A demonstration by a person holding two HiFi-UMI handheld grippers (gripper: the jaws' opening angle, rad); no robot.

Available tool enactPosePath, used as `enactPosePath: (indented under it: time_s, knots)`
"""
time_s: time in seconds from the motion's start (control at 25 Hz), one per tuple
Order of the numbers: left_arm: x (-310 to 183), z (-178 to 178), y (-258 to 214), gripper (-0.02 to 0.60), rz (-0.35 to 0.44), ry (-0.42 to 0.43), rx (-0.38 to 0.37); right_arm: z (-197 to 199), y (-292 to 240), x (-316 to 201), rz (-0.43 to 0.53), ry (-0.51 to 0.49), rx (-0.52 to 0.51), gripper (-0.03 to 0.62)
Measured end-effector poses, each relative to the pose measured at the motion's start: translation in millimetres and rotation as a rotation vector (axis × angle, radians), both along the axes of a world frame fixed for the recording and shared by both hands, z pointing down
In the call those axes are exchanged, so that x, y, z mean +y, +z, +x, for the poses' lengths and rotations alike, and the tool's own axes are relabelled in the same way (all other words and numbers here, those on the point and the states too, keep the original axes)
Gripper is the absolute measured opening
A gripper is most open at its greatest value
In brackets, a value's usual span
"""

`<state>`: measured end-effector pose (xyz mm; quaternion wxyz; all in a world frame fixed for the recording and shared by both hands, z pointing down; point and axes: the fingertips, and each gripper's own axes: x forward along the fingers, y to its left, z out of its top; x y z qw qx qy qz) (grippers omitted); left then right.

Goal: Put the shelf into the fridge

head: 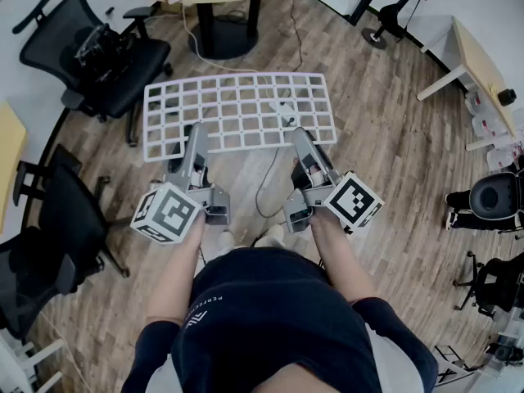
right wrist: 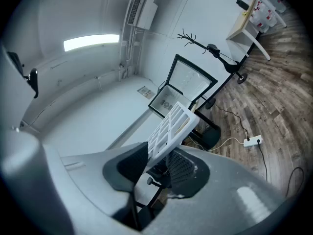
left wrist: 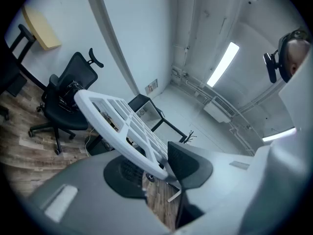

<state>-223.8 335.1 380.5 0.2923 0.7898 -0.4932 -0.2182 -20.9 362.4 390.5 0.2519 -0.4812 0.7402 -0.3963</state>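
Dark-shirted, the person's torso (head: 270, 326) fills the near edge of the head view, with both forearms reaching away from it. At their ends the left gripper (head: 196, 135) and the right gripper (head: 300, 137) each carry a marker cube and point level toward the far side. Together they hold the white grid shelf (head: 237, 109), which lies flat in the air above the wooden floor (head: 385, 162), its long side running left to right. Each gripper takes the shelf's near edge, one left of its middle and one right of it.

In the left gripper view the jaws are clamped on the shelf's rim, with the dark pads (left wrist: 188, 163) pressing it from both sides. The right gripper view shows the same grip on the rim.

Below the shelf's right part, a white power strip (right wrist: 253, 141) lies on the floor with its cable. A black office chair (head: 98, 51) stands at the far left, and a pale desk (head: 479, 68) at the right.
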Motion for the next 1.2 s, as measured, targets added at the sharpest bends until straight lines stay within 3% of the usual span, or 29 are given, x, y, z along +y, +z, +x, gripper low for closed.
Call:
enactPosePath:
  time_s: [0.4,0.6,1.2]
  knots:
    - [0.4,11.4,2.0,0.140,-0.005,-0.004,-0.001,11.4,0.4,-4.8,0.001,-0.021,0.014,0.112]
    - [0.5,18.8,-0.2,0.140,-0.005,-0.032,-0.049,21.2,5.4,-9.7,-0.006,-0.020,0.007,0.117]
    - [-5.3,78.4,9.2,0.143,-0.015,-0.090,-0.044,79.7,13.1,-27.4,-0.007,-0.052,0.085,0.138]
